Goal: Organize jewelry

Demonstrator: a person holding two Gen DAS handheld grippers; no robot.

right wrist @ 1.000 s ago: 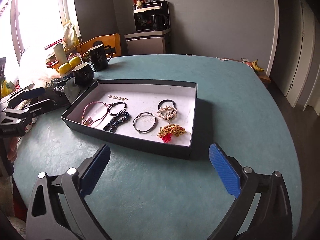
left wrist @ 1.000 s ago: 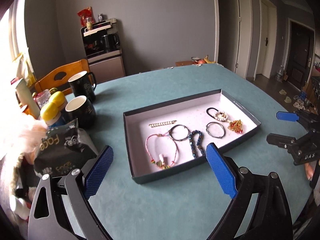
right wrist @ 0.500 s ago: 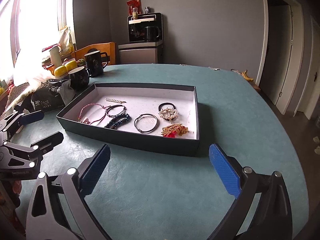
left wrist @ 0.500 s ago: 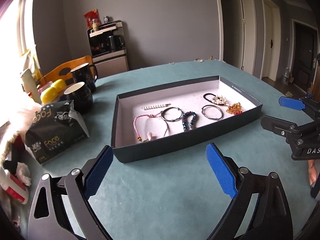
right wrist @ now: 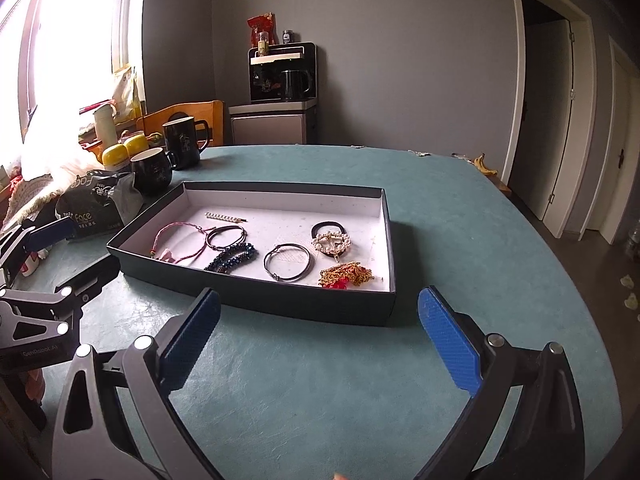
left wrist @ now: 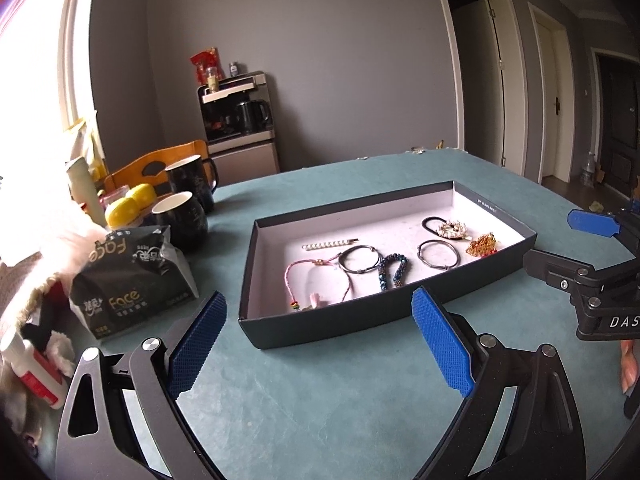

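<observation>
- while both grippers hovered short of the box, nothing was held: the left gripper [left wrist: 318, 342] had its jaws wide apart and empty, and the right gripper [right wrist: 320, 330] likewise stood spread with nothing between its blue pads.
- all jewelry lay inside the shallow dark box [right wrist: 280, 300] with the pale floor, which sat on the teal table [right wrist: 320, 400], just ahead of both grippers.
- contents from left to right in the right wrist view: pink cord bracelet [right wrist: 176, 240], pearl hair clip [right wrist: 224, 217] toward the far wall, dark cord bracelet [right wrist: 226, 236] touching the pink one, blue beaded bracelet [right wrist: 232, 257], thin dark bangle [right wrist: 288, 267], black hair tie with pearl ornament [right wrist: 330, 240], gold chain with red charm [right wrist: 346, 276] nearest the right wall.
- handling judgement: all pieces looked light. cords and gold chain likely limp, would drape and could snag on a neighbour; pink and dark cords may lift together.
- beaded bracelet probably slippery on rounded beads; pinch across the doubled strand.
- bangle looked stiff; grip the rim at one side, not flat from above.
- hair clip rigid and thin, lies flat; hard to get under, take it across its narrow width.
- pearl ornament judged fragile; take the elastic band instead.
- mugs [left wrist: 188, 216] and tissue pack [left wrist: 128, 280] stood left of the box, clear of it.
</observation>
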